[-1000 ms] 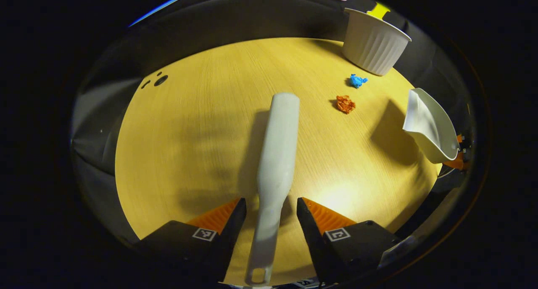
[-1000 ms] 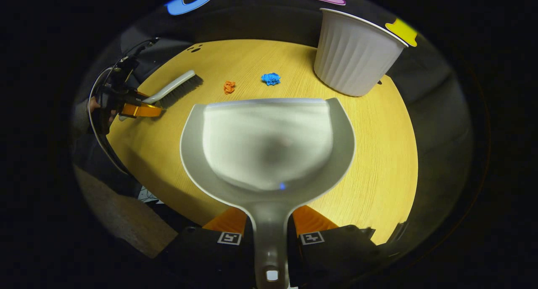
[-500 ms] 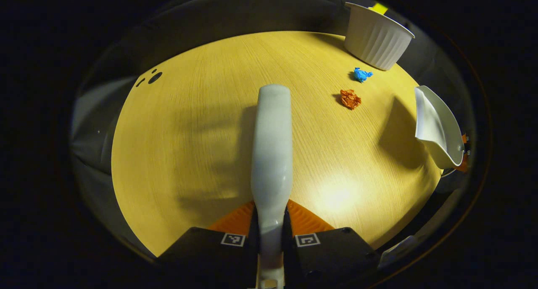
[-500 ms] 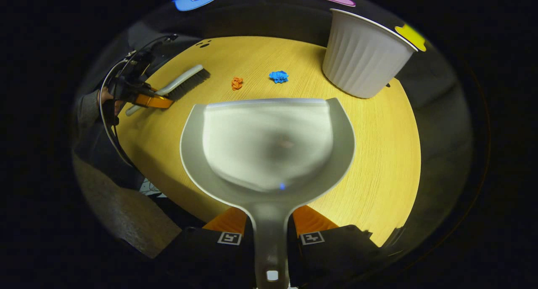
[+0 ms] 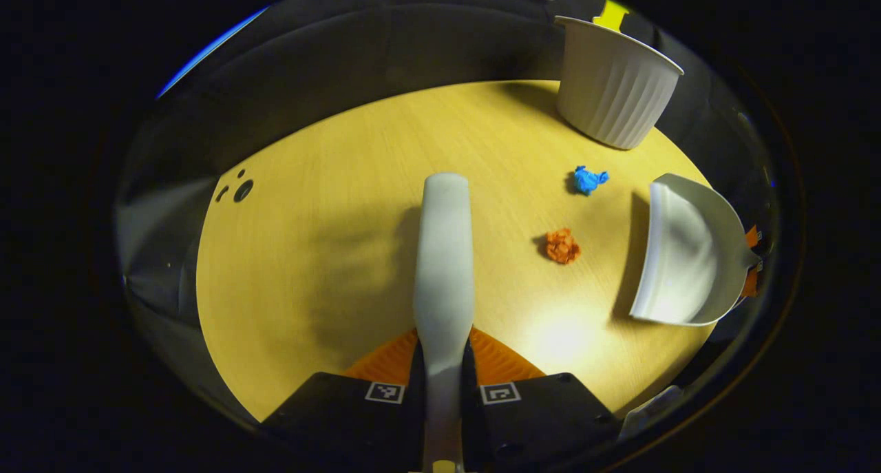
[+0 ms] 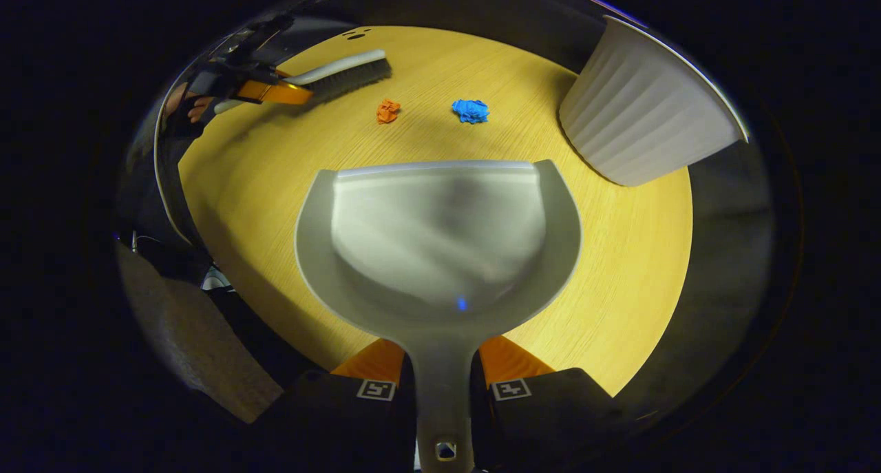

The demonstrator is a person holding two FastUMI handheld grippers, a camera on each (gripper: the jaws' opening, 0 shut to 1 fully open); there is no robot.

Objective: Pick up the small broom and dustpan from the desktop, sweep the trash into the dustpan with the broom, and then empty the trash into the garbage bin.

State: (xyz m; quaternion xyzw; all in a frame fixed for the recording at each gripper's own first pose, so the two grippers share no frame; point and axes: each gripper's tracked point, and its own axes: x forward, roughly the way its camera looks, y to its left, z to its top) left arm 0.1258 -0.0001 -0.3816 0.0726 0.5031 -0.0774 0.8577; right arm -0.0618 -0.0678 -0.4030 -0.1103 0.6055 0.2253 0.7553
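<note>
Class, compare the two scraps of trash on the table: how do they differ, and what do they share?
The orange scrap lies nearer the broom; the blue scrap lies nearer the white bin. They differ in colour. Both are small crumpled wads on the table, ahead of the dustpan, not yet swept.

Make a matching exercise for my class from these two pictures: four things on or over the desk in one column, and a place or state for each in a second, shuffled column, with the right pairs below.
Things
1. broom
2. dustpan
3. orange paper ball
4. garbage bin

Places or states
A. lying loose on the desk, between the broom and the dustpan
B. handle clamped in the right tongs
C. standing upright at the far edge of the desk
D. handle clamped in the left tongs

Pairs: 1-D, 2-B, 3-A, 4-C
</note>
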